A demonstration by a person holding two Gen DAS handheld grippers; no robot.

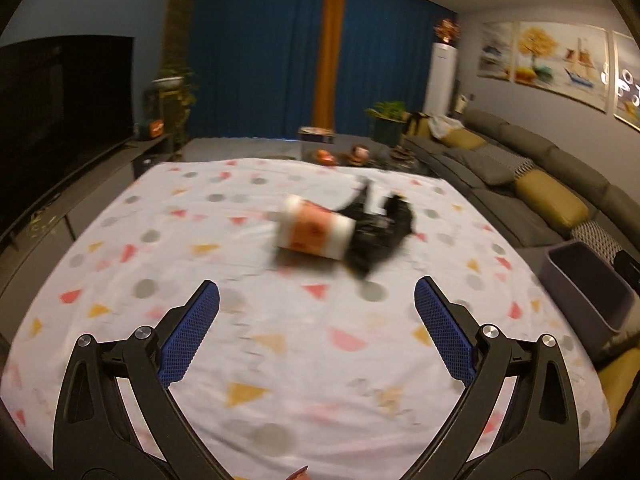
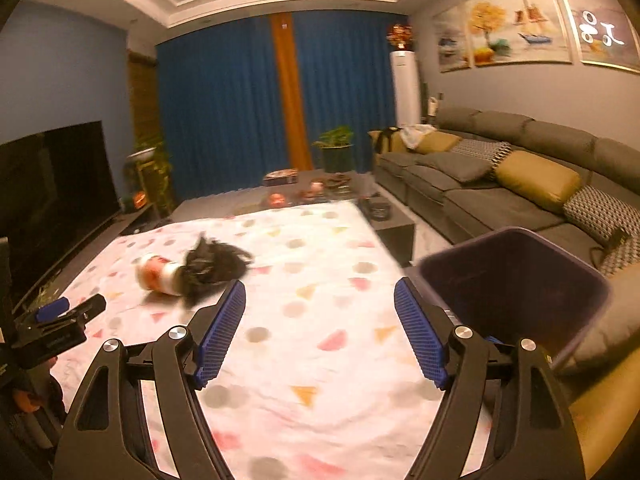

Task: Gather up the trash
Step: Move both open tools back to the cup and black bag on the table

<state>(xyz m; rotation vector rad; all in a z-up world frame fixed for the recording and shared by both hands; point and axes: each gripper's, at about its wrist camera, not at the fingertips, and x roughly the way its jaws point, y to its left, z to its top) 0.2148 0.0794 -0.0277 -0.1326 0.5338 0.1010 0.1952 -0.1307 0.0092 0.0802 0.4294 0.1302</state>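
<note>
A white and orange cup (image 1: 314, 230) lies on its side on the patterned tablecloth (image 1: 200, 240), touching a crumpled black bag (image 1: 380, 228). Both also show in the right wrist view, the cup (image 2: 158, 274) left of the bag (image 2: 214, 264). A dark bin (image 2: 516, 288) stands off the table's right edge; it shows in the left wrist view too (image 1: 588, 284). My left gripper (image 1: 316, 300) is open and empty, short of the cup. My right gripper (image 2: 320, 300) is open and empty over the cloth, between the bag and the bin. The left gripper's tip (image 2: 68, 312) shows at the right view's left edge.
A grey sofa (image 2: 500, 184) with yellow cushions runs along the right. A TV (image 1: 60, 100) stands on a low cabinet at left. A coffee table (image 2: 320, 188) with small items lies beyond the cloth. Potted plants and blue curtains are at the back.
</note>
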